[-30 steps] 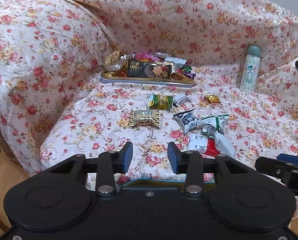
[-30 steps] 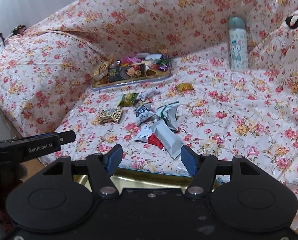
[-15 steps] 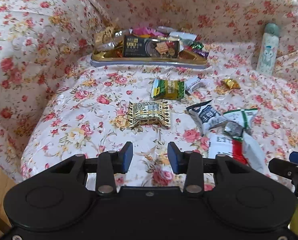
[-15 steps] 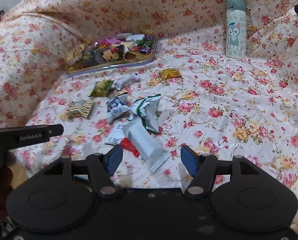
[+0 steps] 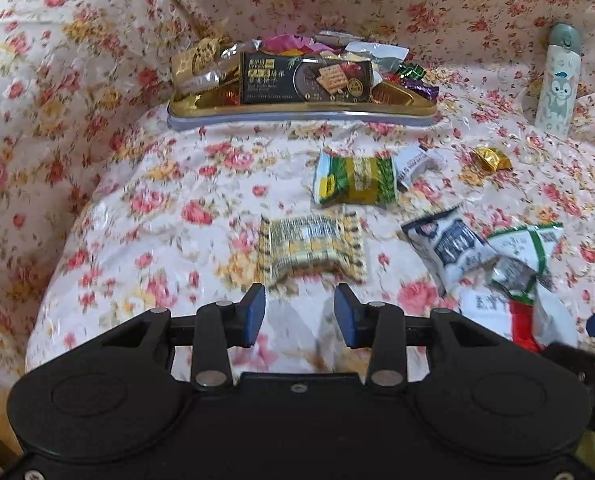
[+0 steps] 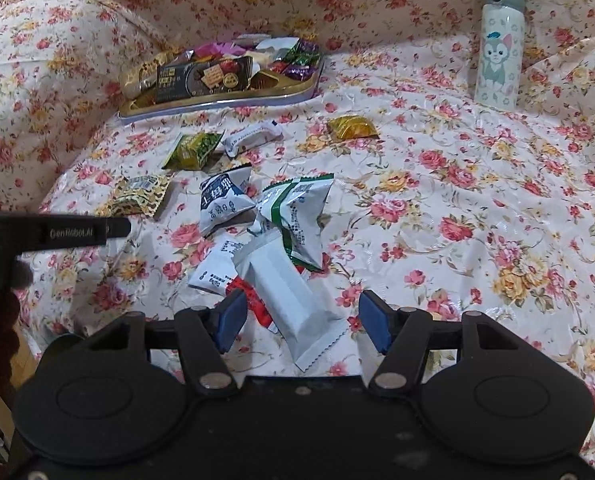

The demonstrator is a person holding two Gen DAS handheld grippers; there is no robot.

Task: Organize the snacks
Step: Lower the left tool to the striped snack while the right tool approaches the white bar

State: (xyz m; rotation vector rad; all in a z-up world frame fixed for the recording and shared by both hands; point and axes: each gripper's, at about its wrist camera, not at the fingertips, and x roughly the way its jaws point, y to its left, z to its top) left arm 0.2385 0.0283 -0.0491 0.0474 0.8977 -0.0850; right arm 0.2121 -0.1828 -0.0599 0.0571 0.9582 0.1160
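Floral cover (image 5: 137, 208) under both grippers (image 5: 299, 314) (image 6: 303, 322), jaws apart.

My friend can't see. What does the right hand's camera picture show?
The open right gripper hovers over a long white snack packet on a flowery cloth, with more loose snacks, a full gold tray and a cat bottle behind.

Left tongs (image 5: 299, 314) open, empty, just short of yellow checkered snack pkt (image 5: 312, 249) on floral cover (image 5: 145, 216).
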